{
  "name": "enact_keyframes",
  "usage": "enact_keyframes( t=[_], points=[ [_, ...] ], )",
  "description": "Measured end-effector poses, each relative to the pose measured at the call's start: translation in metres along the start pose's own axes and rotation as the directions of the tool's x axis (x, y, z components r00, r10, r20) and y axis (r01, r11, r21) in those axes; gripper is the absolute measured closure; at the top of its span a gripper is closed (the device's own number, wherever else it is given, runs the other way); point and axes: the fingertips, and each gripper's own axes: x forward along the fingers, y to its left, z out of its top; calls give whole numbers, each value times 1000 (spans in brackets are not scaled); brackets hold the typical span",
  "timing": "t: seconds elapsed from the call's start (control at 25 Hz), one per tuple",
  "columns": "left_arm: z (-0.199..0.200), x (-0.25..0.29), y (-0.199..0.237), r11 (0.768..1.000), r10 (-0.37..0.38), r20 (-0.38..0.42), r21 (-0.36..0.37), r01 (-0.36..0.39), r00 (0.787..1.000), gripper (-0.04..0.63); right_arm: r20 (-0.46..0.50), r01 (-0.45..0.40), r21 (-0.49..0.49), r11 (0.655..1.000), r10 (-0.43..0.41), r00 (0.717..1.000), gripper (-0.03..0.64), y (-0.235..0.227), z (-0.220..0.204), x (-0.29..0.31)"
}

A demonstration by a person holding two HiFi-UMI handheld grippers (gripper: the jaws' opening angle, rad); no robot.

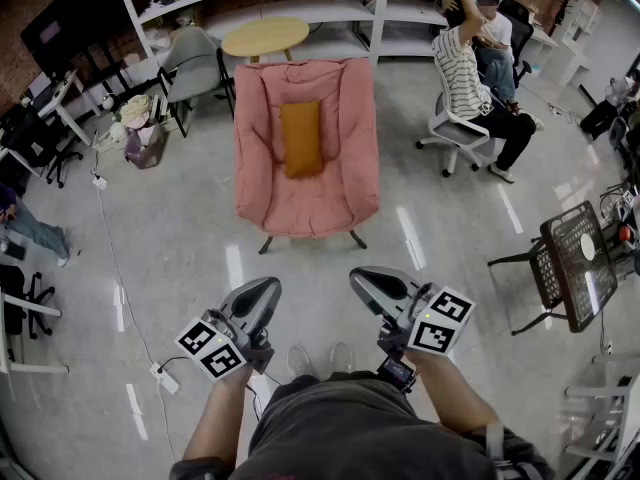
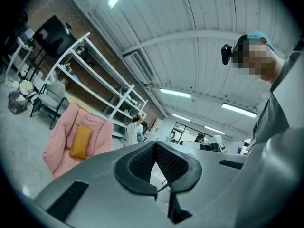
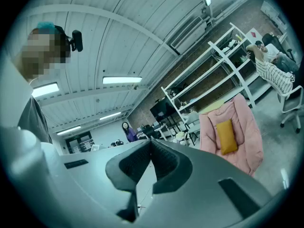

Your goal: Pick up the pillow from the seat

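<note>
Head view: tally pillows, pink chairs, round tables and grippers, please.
pillow: 1
pink chair: 1
round wooden table: 1
grippers: 2 (left gripper, right gripper)
Total: 5

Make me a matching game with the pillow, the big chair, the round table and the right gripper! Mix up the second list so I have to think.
Things:
1. pillow
2. armchair
3. round table
4. right gripper

Descriptions:
A. jaws shut, holding nothing
B. pink
C. stands behind the armchair
D. orange, lying in the armchair

Pairs: 1-D, 2-B, 3-C, 4-A
</note>
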Motion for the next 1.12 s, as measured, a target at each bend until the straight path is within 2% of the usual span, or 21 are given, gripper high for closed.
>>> enact_keyframes(
  t=[1.12],
  points=[
    [-10, 53, -8, 999, 26, 14, 24, -27, 1000, 584, 3, -42, 32, 999, 42, 999, 601, -47, 16, -27]
  ],
)
